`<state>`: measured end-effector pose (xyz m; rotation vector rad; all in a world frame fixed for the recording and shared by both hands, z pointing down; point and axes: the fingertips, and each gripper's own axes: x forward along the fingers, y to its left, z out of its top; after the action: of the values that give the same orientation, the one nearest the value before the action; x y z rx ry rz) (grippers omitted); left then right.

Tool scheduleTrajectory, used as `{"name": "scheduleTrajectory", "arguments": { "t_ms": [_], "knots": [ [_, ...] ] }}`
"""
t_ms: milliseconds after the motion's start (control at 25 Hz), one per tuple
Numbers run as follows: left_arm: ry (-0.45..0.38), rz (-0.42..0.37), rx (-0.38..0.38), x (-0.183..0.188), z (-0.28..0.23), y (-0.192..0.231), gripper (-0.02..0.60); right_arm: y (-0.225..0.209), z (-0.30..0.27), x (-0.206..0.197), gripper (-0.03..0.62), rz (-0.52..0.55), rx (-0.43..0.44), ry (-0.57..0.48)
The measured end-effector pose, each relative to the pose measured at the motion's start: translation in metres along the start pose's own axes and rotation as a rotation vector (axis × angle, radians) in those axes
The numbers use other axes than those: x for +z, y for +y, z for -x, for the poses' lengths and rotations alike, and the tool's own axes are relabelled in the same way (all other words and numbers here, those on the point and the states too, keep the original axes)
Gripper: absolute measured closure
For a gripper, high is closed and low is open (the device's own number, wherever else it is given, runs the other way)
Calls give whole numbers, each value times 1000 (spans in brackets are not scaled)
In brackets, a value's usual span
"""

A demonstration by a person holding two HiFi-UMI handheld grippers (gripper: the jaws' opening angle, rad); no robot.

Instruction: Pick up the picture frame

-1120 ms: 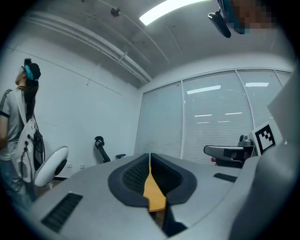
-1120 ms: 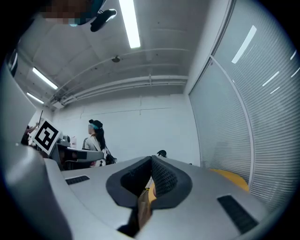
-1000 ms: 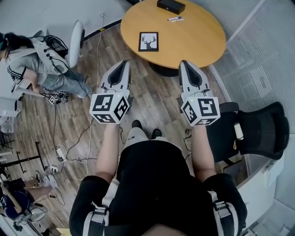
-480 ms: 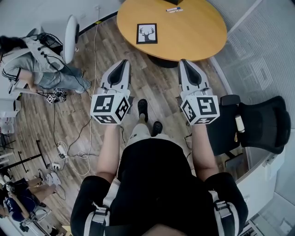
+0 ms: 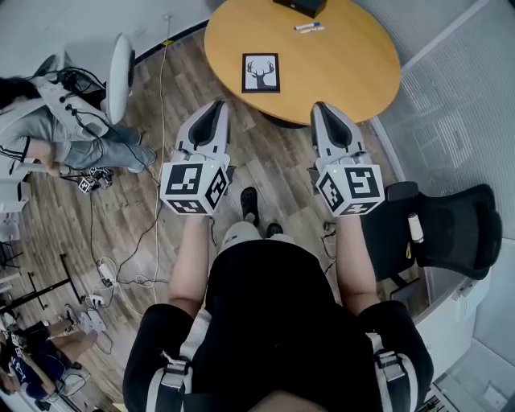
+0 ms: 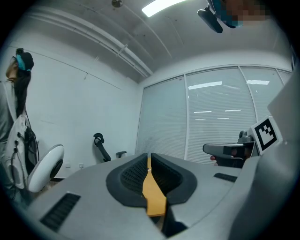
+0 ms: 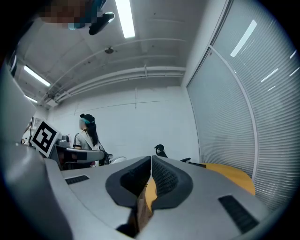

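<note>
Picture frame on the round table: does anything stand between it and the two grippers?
Nothing visible does. The picture frame lies flat near the close edge of the round table; only floor and bare tabletop lie between it and the left gripper and right gripper. The pen and black box lie beyond the frame.

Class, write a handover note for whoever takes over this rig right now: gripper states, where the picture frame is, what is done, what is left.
Left gripper: shut, empty, held level over the floor, short of the table.
Right gripper: shut, empty, likewise.
Picture frame: lies flat on the round table, near its closer edge, untouched.
Done: nothing yet.
Left: reach the frame, open the jaws, grip it, lift.
</note>
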<state>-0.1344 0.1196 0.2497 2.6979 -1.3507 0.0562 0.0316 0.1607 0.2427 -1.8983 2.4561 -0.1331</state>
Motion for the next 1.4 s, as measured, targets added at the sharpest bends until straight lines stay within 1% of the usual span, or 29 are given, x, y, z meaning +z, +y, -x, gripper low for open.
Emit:
{"name": "scheduleTrajectory", "arguments": {
  "t_ms": [80,240,280,320,360,480,560,640,880,960,1080,1400],
  "knots": [
    [-1,-4,-12,3,-17,15,549,0,-23,2,542,6,4,5],
    [-1,-22,-46,11,-48,41,546,-2,-67,11,529,19,-12,-2],
    [0,-24,-56,13,-55,48,533,-3,-76,13,523,20,-17,-4],
    [2,-25,-67,14,-61,53,487,-2,-85,15,523,21,-23,-5],
    [4,-25,-78,16,-67,59,471,-2,-93,16,522,22,-29,-5],
    [5,-22,-108,16,-82,74,471,-1,-114,13,505,21,-48,-1],
    [10,-17,-122,11,-92,82,471,-2,-124,6,505,11,-63,7],
    [25,-7,-135,3,-103,89,452,-4,-132,-5,494,-3,-75,24],
    [95,39,-179,-25,-132,101,448,-14,-151,-27,485,-27,-105,75],
    [124,53,-184,-36,-143,104,448,-20,-157,-35,485,-37,-118,94],
    [154,71,-181,-51,-159,109,448,-29,-168,-50,485,-48,-114,126],
    [225,91,-136,-84,-207,130,448,-63,-222,-89,485,-77,-82,200]
  ]
}}
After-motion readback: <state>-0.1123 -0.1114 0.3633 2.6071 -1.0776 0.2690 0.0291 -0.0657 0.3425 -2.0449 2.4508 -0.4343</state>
